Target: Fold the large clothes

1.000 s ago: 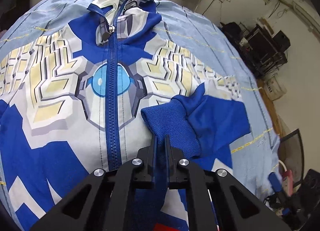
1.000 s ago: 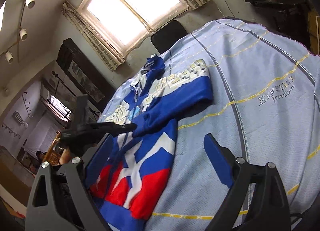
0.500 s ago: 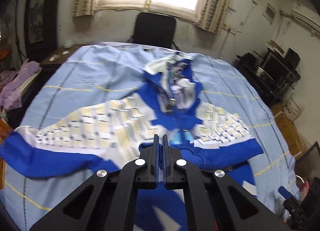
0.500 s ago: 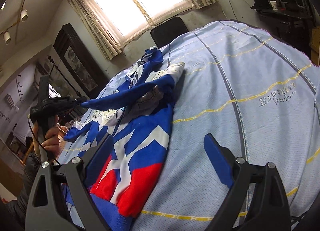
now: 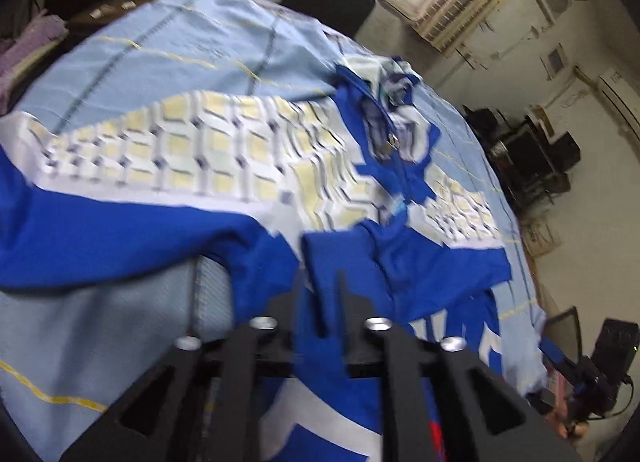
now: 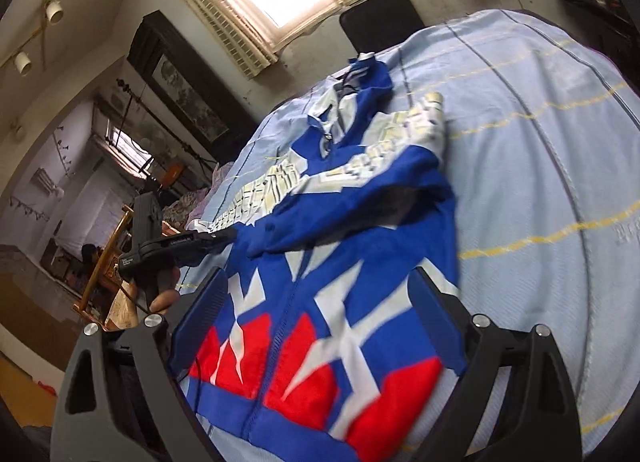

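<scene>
A blue, white and red zip jacket (image 5: 280, 166) lies front up on the light blue bed sheet (image 5: 160, 62). One sleeve is folded across the chest, and its blue cuff (image 5: 340, 250) sits between the fingers of my left gripper (image 5: 319, 282). Those jaws are opening, with a visible gap around the cloth. In the right wrist view the left gripper (image 6: 230, 232) touches the cuff (image 6: 260, 238) at the jacket's (image 6: 360, 190) left side. My right gripper (image 6: 320, 302) hangs wide open above the red hem, holding nothing.
A person's hand (image 6: 160, 294) holds the left gripper at the bed's left edge. A black chair (image 6: 380, 18) stands at the bed's far end under the window. Bare sheet (image 6: 540, 142) spreads to the jacket's right. Dark shelves (image 5: 528, 158) line the right wall.
The left gripper drew the sleeve cuff across the jacket's chest, then its shut jaws parted. The right gripper shifted over, so the jacket's hem now lies between its open fingers.
</scene>
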`<act>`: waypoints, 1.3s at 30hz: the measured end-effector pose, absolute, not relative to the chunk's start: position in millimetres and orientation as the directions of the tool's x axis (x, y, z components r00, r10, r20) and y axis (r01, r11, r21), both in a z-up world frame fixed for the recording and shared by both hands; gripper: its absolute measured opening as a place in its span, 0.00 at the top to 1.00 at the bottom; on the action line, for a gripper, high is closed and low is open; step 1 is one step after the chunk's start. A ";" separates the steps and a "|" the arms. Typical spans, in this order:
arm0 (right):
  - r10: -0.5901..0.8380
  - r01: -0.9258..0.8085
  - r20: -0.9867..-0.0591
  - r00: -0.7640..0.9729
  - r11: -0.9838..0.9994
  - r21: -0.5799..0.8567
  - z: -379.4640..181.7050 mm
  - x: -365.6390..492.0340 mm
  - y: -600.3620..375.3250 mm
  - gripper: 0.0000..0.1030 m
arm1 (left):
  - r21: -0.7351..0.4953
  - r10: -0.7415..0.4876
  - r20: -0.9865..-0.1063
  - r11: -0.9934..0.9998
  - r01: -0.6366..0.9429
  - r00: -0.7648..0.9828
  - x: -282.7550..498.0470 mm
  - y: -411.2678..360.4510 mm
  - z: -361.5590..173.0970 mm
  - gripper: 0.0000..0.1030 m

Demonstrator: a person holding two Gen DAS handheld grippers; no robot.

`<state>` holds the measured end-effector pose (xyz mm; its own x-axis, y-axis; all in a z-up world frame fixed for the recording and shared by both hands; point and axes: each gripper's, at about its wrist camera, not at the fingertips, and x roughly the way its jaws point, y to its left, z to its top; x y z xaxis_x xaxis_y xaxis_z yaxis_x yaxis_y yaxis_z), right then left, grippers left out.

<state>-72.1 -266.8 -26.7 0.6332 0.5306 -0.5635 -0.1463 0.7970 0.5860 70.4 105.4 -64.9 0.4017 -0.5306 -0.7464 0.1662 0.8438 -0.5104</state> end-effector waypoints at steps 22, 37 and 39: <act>0.548 -0.107 -0.542 0.637 0.759 0.642 -47.1 -51.7 -270.4 0.14 | -0.510 -0.547 -0.770 0.837 0.196 0.329 90.6 66.6 -79.1 0.62; 0.541 -0.087 -0.541 0.644 0.755 0.650 -56.2 -49.2 -276.7 0.13 | -0.463 -0.499 -0.795 0.867 0.187 0.346 95.1 62.8 -83.3 0.83; 0.532 -0.080 -0.542 0.650 0.757 0.648 -55.3 -49.1 -278.5 0.14 | -0.460 -0.496 -0.793 0.868 0.185 0.354 100.1 60.4 -82.9 0.99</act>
<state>-49.1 -278.5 -55.3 0.6504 0.5322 -0.5420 -0.0797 0.7573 0.6481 100.1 60.4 -82.9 0.3539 -0.4959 -0.7930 0.1846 0.8682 -0.4605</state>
